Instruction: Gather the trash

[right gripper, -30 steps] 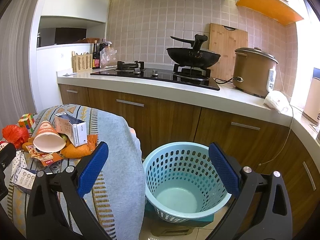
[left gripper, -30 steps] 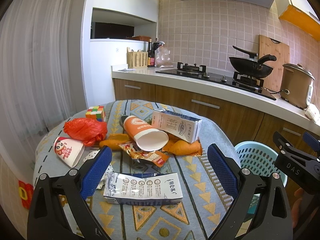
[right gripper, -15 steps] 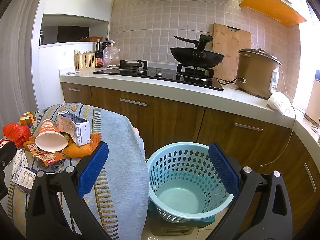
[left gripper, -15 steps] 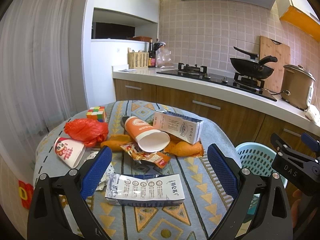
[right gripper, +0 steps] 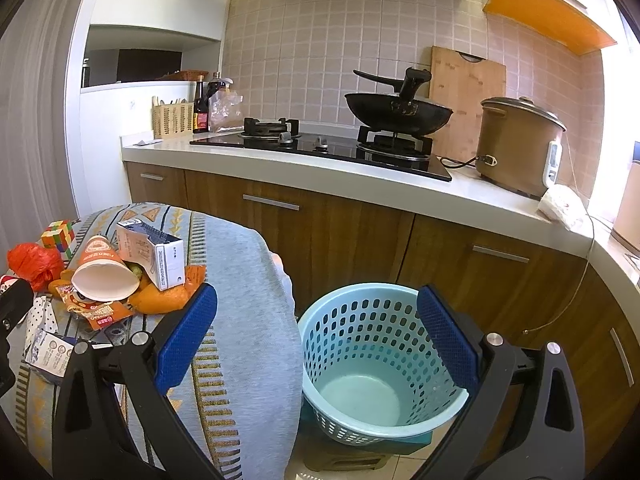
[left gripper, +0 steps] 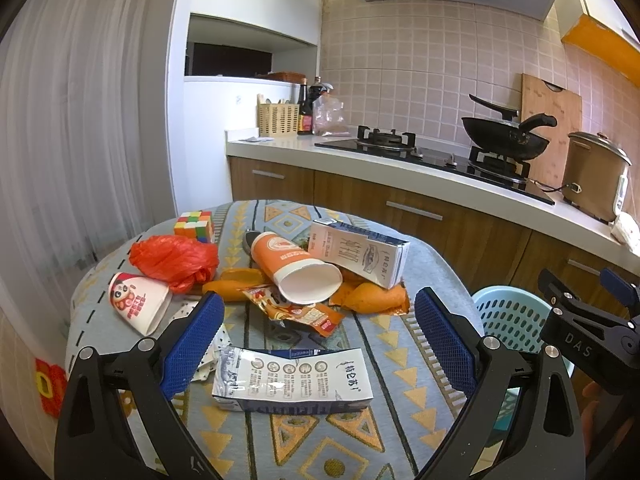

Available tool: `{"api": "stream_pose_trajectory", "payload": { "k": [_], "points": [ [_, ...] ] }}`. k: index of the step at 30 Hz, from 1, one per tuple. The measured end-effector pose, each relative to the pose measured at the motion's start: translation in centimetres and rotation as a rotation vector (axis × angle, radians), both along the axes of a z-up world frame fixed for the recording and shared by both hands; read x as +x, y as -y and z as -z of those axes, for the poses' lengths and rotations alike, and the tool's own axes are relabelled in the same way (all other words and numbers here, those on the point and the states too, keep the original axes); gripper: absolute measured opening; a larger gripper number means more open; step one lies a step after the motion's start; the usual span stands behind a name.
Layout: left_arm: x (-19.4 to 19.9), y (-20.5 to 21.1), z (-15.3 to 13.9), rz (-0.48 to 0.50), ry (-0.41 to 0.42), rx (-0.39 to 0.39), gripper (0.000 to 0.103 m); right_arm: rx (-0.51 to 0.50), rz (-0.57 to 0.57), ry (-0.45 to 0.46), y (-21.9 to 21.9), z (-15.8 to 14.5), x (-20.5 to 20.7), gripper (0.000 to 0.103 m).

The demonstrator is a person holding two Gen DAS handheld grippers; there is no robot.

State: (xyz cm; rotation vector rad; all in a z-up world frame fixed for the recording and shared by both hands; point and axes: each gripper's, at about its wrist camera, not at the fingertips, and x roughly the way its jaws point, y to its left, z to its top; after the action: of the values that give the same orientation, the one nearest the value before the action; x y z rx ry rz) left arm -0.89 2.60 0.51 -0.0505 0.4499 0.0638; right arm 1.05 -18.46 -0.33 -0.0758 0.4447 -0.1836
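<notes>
While nothing has left the table since a second ago, we hold our left gripper (left gripper: 316, 338) wide open and empty just above the flattened carton (left gripper: 292, 378), the basket (right gripper: 372, 356) beside it still empty.

Between my left tool's (left gripper: 316, 340) spread fingers lies a flattened carton (left gripper: 292, 380) — past it trash crowds the table (left gripper: 384, 360); my right tool (right gripper: 316, 332) faces the basket's (right gripper: 360, 344) unobstructed mouth.

"DAS" on the right hand-held gripper (left gripper: 576, 350)
</notes>
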Motion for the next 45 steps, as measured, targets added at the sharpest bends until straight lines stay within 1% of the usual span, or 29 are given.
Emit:
{"api": "stream_pose_trajectory", "payload": {
  "k": [3,8,15,19,21,22,23,25,28,30,32,34,37,38,40,43,45],
  "points": [
    [0.0,-0.1,0.2,0.001,-0.001,-0.002,0.093,0.001,-0.002,-0.006,0.0,0.1,0.1,0.093],
    [-0.1,-0.2,0.5,-0.004,-0.002,-0.009,0.093,0.003,-0.008,-0.020,-0.1,0.5,0.4,0.087],
    [-0.2,-0.5,0.9,-0.010,-0.004,-0.017,0.093,0.004,-0.013,-0.028,-0.3,0.8,0.4,0.087],
    [-0.4,-1.3,1.2,-0.035,-0.010,-0.018,0.093,0.004,-0.019,-0.034,-0.5,1.1,0.4,0.087],
    [-0.6,-2.2,1.3,-0.061,-0.009,-0.011,0.093,0.007,-0.024,-0.043,-0.7,1.4,0.6,0.078],
    [-0.8,-2.9,1.3,-0.081,-0.006,-0.004,0.093,0.004,-0.028,-0.050,-0.9,1.6,0.8,0.062],
    [-1.1,-3.8,1.3,-0.104,0.000,0.001,0.093,0.001,-0.036,-0.060,-1.2,1.9,1.0,0.051],
    [-1.6,-6.4,1.4,-0.176,0.002,0.011,0.093,0.010,-0.066,-0.095,-1.8,2.7,1.5,0.048],
    [-2.1,-11.1,1.9,-0.278,-0.023,-0.009,0.093,0.028,-0.105,-0.131,-2.6,4.0,1.9,0.048],
    [-2.2,-14.3,2.3,-0.326,-0.048,-0.048,0.093,0.037,-0.136,-0.148,-3.3,4.7,2.3,0.048],
    [-2.1,-17.0,2.8,-0.348,-0.080,-0.097,0.092,0.046,-0.186,-0.175,-4.1,5.3,2.7,0.048],
    [-1.8,-19.0,3.5,-0.330,-0.118,-0.148,0.092,0.056,-0.241,-0.204,-5.0,5.9,3.2,0.048],
    [-0.2,-20.5,4.6,-0.255,-0.184,-0.211,0.092,0.093,-0.324,-0.258,-6.4,6.8,3.9,0.048],
    [0.4,-20.6,4.9,-0.238,-0.193,-0.218,0.092,0.106,-0.351,-0.279,-6.8,7.1,4.1,0.048],
    [1.6,-21.0,5.6,-0.259,-0.226,-0.213,0.092,0.139,-0.431,-0.337,-8.2,7.8,4.7,0.048],
    [3.2,-21.2,6.4,-0.233,-0.247,-0.233,0.092,0.161,-0.501,-0.401,-10.0,8.9,4.8,0.050],
    [4.2,-21.2,6.9,-0.239,-0.265,-0.206,0.092,0.183,-0.550,-0.442,-11.0,9.4,4.8,0.050]
  ]
}}
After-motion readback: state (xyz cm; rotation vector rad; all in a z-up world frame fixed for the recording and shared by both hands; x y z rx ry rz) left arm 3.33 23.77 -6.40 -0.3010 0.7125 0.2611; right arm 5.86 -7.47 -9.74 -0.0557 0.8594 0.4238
